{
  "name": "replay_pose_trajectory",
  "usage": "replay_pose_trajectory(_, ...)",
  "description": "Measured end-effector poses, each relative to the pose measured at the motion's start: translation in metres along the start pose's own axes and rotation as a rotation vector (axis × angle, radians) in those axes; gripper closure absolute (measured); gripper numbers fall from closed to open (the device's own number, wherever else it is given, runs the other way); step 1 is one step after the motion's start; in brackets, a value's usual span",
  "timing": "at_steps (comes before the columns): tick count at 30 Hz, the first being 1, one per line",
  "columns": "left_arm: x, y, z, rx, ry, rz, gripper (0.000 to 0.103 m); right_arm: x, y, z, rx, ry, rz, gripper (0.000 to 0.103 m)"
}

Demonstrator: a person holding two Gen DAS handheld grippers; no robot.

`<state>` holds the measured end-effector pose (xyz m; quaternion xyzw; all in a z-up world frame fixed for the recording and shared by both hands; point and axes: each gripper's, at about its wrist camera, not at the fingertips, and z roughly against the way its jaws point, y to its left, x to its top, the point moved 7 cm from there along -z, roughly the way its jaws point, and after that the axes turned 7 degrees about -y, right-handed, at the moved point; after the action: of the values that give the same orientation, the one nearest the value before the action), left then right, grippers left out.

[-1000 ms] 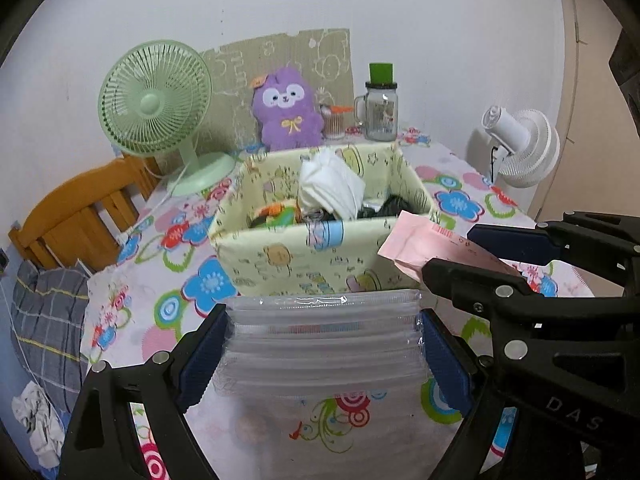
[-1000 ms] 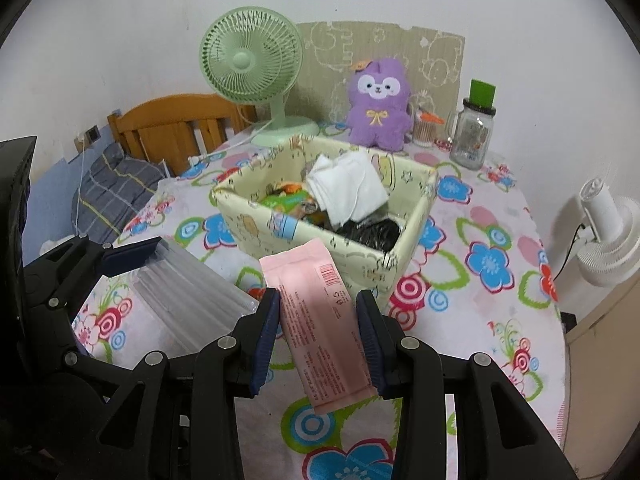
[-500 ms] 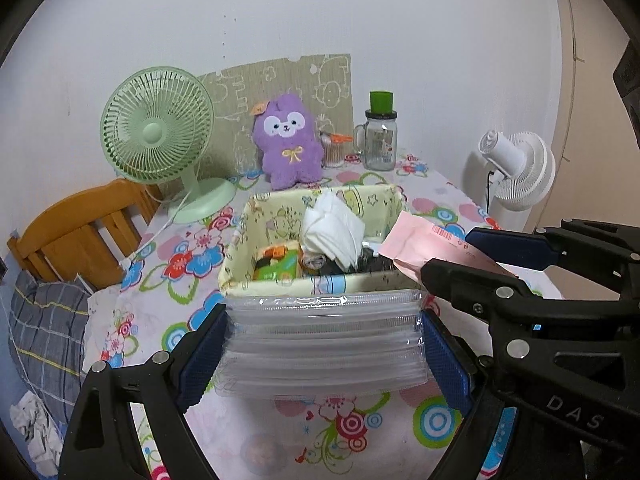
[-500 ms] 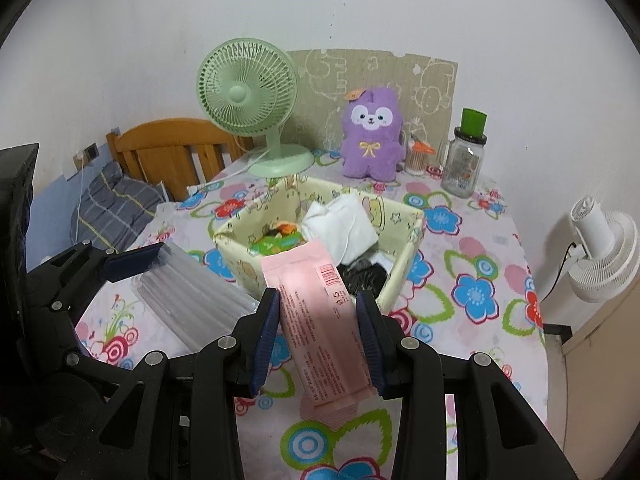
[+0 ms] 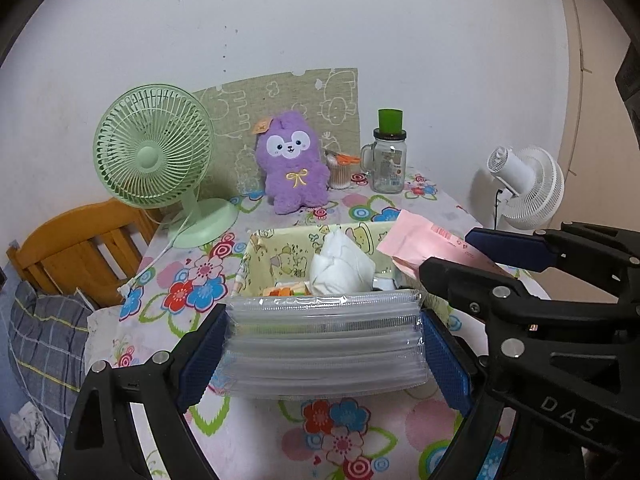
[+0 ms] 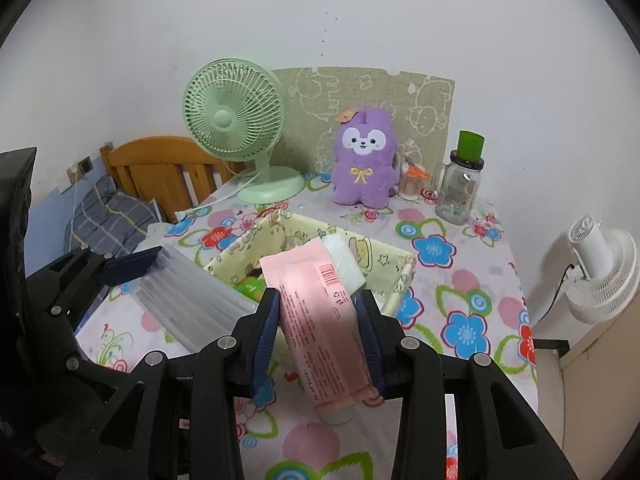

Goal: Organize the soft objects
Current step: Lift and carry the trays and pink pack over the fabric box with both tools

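A white wall (image 5: 280,20) backed the table (image 6: 460,280). A wooden headboard (image 6: 160,172) stood left; a white fan (image 6: 600,276) stood right.

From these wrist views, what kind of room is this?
Probably a bedroom or small living space at home: a wooden bed frame with a plaid pillow beside a floral-clothed table, and a purple plush toy.

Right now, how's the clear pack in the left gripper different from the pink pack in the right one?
The clear pack is see-through and ridged; the pink pack is opaque, with a barcode. The clear pack spans wide-set jaws; the pink pack sits between narrow ones. Both are held above the table.
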<state>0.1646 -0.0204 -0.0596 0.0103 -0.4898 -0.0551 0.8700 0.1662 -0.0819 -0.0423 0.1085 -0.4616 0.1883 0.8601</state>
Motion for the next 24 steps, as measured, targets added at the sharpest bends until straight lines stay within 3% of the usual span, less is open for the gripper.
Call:
replay_pose_trajectory(11,0.018,0.006,-0.039,-0.012,0.016,-0.006,0.011,0.015,-0.02,-0.037,-0.016,0.015,-0.048,0.061)
replay_pose_trajectory(24,0.008,0.017,-0.097,0.001,0.123,0.037,0.004,0.006,-0.032,-0.091,-0.02,0.102,-0.117,0.06)
